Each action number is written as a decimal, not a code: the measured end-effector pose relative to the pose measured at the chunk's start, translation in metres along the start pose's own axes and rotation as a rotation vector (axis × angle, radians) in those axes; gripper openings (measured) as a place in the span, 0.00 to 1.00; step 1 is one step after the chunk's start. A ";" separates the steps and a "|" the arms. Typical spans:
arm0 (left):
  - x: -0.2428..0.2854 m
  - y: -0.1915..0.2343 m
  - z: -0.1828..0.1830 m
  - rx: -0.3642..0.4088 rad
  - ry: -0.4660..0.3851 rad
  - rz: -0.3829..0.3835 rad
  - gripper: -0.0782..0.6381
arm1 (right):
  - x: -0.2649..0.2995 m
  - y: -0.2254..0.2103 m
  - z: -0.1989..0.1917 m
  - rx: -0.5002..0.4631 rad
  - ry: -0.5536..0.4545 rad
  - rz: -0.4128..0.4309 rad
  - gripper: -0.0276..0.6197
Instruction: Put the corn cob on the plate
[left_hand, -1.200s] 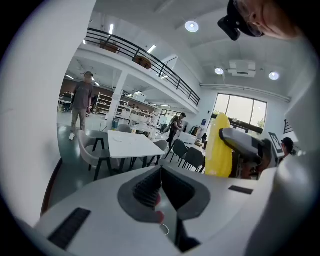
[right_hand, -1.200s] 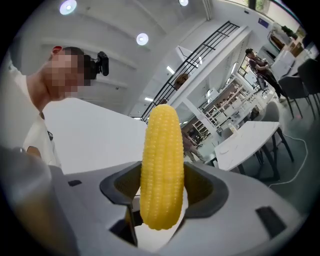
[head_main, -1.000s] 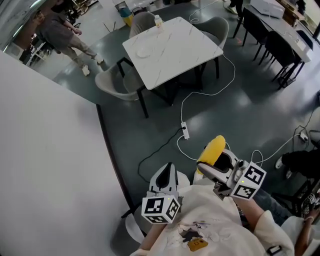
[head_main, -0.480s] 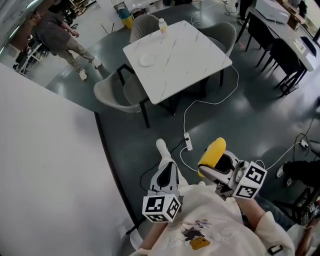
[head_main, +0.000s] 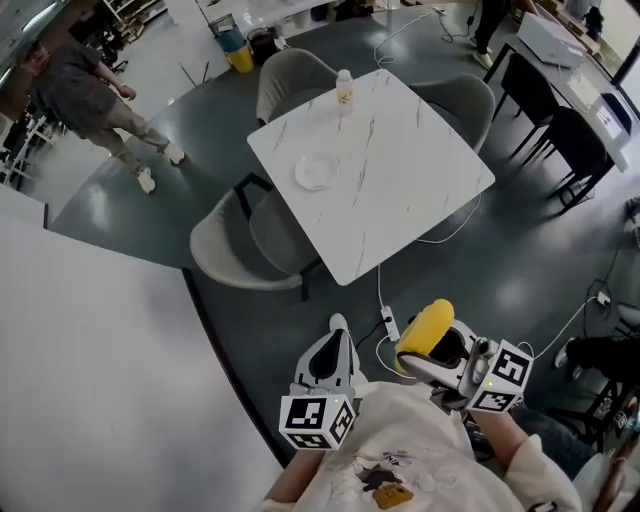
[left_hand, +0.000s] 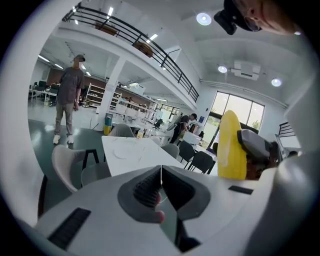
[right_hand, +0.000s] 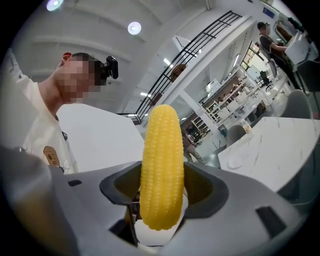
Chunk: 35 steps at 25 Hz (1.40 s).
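Right gripper (right_hand: 160, 200) – we held the corn cob (right_hand: 161, 150) upright, jaws tight on its lower end | left gripper (left_hand: 161, 187) pinched together, empty | plate (head_main: 315, 171) by the table's (head_main: 420, 190) left edge, well apart | cob seemed stiff, light, bumpy – best held mid-length

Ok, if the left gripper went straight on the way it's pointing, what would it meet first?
Probably the white table, at its near corner. The left gripper points toward it with nothing between, though it may pass just above the top.
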<state>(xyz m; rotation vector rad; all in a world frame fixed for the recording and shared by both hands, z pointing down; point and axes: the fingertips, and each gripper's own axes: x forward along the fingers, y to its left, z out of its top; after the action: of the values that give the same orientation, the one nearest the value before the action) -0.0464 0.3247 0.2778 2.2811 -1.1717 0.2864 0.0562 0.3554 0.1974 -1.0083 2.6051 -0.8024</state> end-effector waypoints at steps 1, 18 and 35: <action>0.010 0.012 0.011 0.000 0.012 -0.013 0.12 | 0.015 -0.009 0.006 0.008 -0.007 -0.020 0.44; 0.104 0.131 0.106 -0.035 0.062 -0.098 0.12 | 0.154 -0.097 0.054 0.045 -0.021 -0.181 0.44; 0.173 0.148 0.147 -0.011 0.049 -0.039 0.12 | 0.190 -0.179 0.081 0.053 0.013 -0.200 0.44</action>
<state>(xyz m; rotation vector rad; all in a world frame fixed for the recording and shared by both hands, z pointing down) -0.0706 0.0550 0.2858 2.2719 -1.1007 0.3190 0.0468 0.0836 0.2291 -1.2663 2.5069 -0.9204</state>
